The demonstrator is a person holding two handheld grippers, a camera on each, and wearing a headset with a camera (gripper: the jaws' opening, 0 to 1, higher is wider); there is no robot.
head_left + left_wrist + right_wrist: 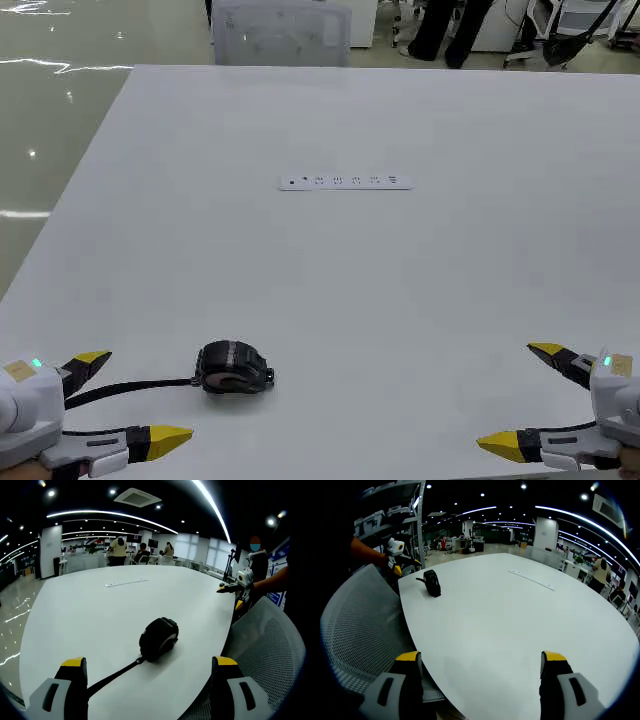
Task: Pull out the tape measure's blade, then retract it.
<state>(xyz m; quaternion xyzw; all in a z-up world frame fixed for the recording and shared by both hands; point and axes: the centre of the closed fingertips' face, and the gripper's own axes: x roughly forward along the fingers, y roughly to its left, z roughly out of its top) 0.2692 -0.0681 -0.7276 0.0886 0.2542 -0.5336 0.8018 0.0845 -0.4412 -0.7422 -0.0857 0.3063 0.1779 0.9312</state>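
Black tape measure (234, 368) lying on white table (400, 290), lower left of head view, blade not pulled out. Its strap (150, 384) trails toward left claw (130, 397). Left claw spread wide, empty, near tape measure. Right claw (522, 397) lower right, released, empty, well apart. Power strip (345, 181) mid-table.

tape measure (234, 367) on table (420, 300) front-left | power strip (345, 181) behind, ctr
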